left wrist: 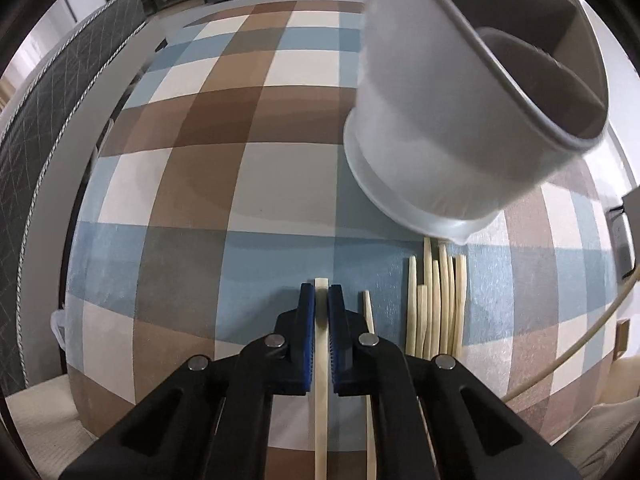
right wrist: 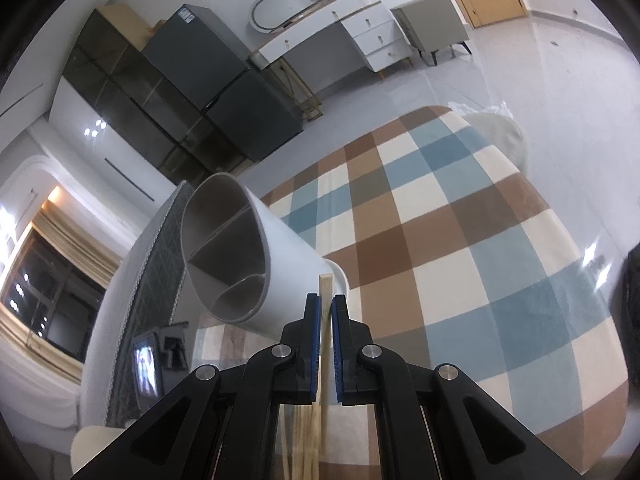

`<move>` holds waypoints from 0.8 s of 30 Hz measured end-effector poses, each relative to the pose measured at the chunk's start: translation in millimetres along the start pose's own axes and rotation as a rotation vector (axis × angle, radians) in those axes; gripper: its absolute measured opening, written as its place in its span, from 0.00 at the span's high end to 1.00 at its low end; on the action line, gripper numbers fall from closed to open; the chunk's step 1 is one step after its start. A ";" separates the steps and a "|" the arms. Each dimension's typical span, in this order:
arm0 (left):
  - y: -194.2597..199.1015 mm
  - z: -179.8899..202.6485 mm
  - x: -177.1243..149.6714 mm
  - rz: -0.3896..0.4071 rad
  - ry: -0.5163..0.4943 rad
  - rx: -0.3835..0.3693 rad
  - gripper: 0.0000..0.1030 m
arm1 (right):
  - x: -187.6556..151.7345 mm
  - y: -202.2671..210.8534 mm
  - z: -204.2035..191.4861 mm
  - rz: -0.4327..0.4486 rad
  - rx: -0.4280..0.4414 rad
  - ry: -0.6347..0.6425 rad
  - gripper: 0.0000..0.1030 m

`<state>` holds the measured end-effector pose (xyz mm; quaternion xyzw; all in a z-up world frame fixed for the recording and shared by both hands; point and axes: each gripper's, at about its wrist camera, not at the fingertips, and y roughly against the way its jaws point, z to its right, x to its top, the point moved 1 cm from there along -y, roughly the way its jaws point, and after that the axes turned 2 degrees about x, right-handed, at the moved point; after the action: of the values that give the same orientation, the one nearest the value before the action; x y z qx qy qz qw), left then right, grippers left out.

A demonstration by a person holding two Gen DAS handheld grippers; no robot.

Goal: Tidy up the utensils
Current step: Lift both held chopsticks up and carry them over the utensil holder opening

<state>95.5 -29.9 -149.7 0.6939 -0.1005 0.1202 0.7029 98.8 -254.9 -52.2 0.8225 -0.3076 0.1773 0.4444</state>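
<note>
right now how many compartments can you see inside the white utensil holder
3 in the utensil holder, seen from the right wrist: one large section at the top, a middle section below it, and a small rounded pocket at the bottom. Others may be hidden.

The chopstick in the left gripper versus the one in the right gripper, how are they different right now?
The left gripper is shut on a chopstick low over the checked cloth, close to the loose chopsticks. The right gripper is shut on a chopstick raised clear of the cloth, its tip beside the white holder. The right one's square end shows in front of the holder; the left's end barely clears the pads. Both are pale wood, gripped near one end.
</note>
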 end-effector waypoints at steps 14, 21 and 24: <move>97.9 -20.2 -0.5 0.369 0.078 -0.204 0.98 | -22.0 34.8 -47.9 0.111 -0.020 0.208 0.95; 120.4 -27.8 -8.7 0.447 0.028 -0.217 0.98 | -38.1 49.2 -67.9 0.146 -0.049 0.273 0.95; 128.3 -30.7 -12.6 0.457 0.023 -0.232 0.98 | -44.0 53.0 -74.2 0.151 -0.068 0.298 0.95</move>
<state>43.2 1.5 -32.1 0.5666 -0.2599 0.2714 0.7333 29.4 -199.2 -3.9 0.7462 -0.3050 0.3197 0.4979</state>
